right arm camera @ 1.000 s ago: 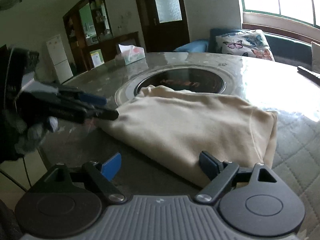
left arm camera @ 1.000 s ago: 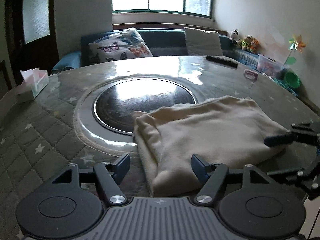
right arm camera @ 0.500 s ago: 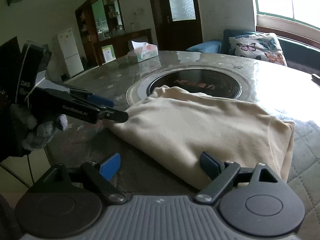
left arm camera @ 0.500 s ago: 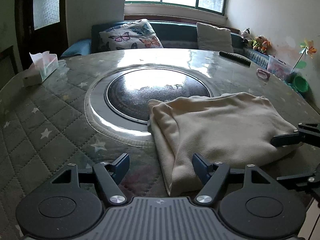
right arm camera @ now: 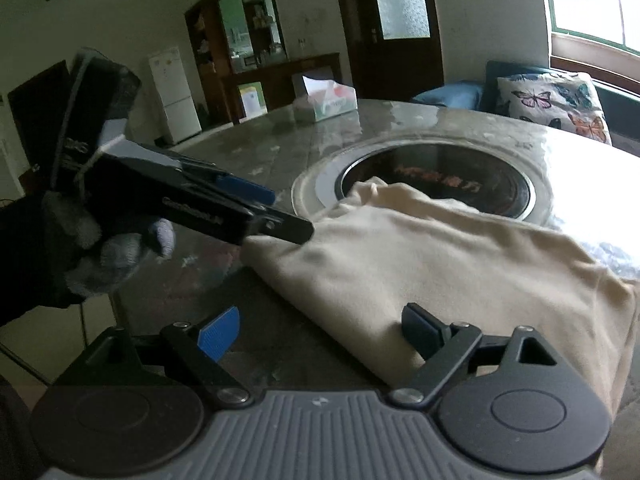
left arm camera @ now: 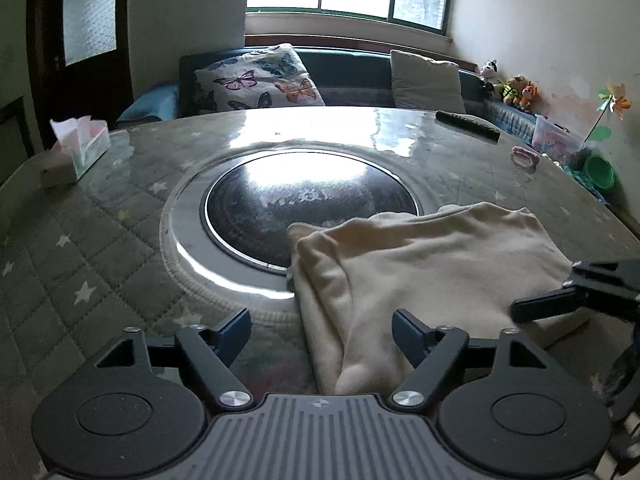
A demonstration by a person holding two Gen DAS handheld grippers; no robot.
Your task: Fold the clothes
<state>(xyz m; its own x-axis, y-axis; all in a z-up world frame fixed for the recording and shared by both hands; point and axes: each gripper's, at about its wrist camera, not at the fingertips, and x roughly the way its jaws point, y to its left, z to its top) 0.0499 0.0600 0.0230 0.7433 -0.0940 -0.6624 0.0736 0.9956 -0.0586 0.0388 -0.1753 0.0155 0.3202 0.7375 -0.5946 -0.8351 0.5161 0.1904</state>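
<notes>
A folded cream garment [left arm camera: 424, 268] lies on the round table, partly over the dark centre disc [left arm camera: 308, 196]. It also shows in the right wrist view [right arm camera: 432, 264]. My left gripper [left arm camera: 322, 330] is open and empty, its right finger above the garment's near corner. My right gripper [right arm camera: 320, 334] is open and empty at the garment's near edge. The right gripper's fingers [left arm camera: 548, 304] reach in over the garment's right edge in the left wrist view. The left gripper's fingers [right arm camera: 288, 226], held by a gloved hand, touch the garment's left corner in the right wrist view.
A tissue box [left arm camera: 82, 146] sits at the table's far left, also in the right wrist view [right arm camera: 326, 104]. A black remote [left arm camera: 468, 125] and a pink object [left arm camera: 526, 157] lie at the far right. A sofa with a butterfly cushion [left arm camera: 260, 80] stands behind the table.
Both grippers have drawn back and risen a little from the garment, staying open. The garment has not moved.
</notes>
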